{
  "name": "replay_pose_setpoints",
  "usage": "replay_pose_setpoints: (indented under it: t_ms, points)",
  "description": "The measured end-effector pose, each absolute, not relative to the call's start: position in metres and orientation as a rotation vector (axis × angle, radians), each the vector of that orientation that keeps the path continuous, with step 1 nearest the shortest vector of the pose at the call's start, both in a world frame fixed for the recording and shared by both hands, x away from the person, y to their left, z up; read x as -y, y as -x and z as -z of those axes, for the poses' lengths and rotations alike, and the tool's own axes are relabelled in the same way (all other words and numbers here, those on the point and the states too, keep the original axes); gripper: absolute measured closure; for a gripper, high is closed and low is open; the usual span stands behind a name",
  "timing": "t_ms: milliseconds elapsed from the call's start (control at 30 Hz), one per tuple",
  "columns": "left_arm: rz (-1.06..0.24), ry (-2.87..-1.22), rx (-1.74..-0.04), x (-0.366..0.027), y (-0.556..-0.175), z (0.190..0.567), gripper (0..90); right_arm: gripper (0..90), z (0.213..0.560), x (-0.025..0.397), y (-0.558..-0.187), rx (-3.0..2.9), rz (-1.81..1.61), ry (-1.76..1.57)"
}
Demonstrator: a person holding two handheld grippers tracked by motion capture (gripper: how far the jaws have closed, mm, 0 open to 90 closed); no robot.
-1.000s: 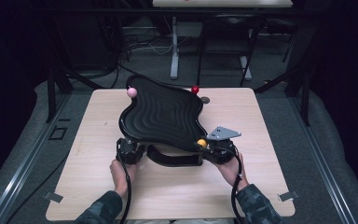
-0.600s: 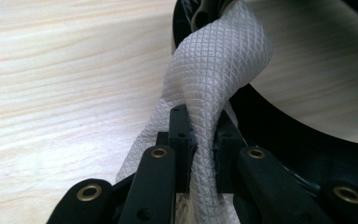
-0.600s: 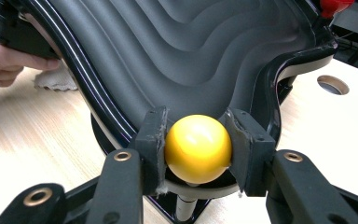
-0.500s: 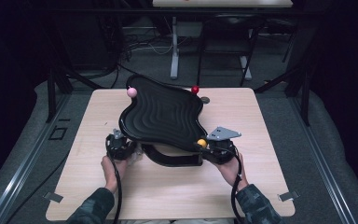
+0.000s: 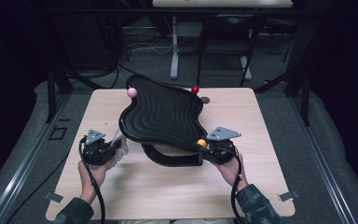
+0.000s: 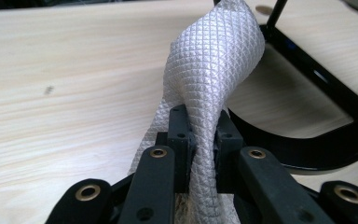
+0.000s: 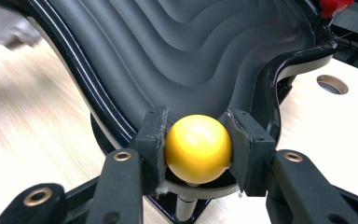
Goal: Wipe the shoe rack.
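tongs (image 6: 200, 140) clamping white quilted cloth (image 6: 214, 60)

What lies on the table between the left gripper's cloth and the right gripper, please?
In the high view, the tray's black curved stand sits between the cloth and the right gripper.

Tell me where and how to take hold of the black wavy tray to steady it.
Grip a corner knob, as the right tongs do on the yellow ball, coming level from the table's near edge. The tray has a broad, ridged top and curved rim; the round knobs stick out and fit between the jaws.
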State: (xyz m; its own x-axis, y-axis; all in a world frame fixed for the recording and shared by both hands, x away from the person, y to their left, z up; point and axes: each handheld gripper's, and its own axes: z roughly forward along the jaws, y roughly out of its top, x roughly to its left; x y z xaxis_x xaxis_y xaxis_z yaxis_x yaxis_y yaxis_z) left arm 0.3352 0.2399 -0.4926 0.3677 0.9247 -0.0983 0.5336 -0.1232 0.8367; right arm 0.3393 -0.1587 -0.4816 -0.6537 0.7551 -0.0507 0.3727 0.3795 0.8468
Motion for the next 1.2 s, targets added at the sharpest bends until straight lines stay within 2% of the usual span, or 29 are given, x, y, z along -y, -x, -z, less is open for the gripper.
replay_pose_setpoints:
  t_ms: [367, 533, 700, 1200]
  points:
    - [-0.663, -1.712, -1.227, -0.26, -0.312, 0.449, 81.2, 59.7, 0.482, 0.159, -0.339, -2.213, -1.199, -0.974]
    - [-0.711, -1.818, -1.128, -0.243, -0.313, 0.425, 81.2, 59.7, 0.482, 0.158, -0.339, -2.21, -1.192, -0.977]
    - [-0.764, -1.903, -1.075, -0.23, -0.316, 0.417, 81.3, 59.7, 0.482, 0.158, -0.339, -2.211, -1.192, -0.976]
    - [-0.826, -2.099, -0.956, -0.218, -0.366, 0.406, 81.7, 59.7, 0.481, 0.158, -0.339, -2.21, -1.19, -0.973]
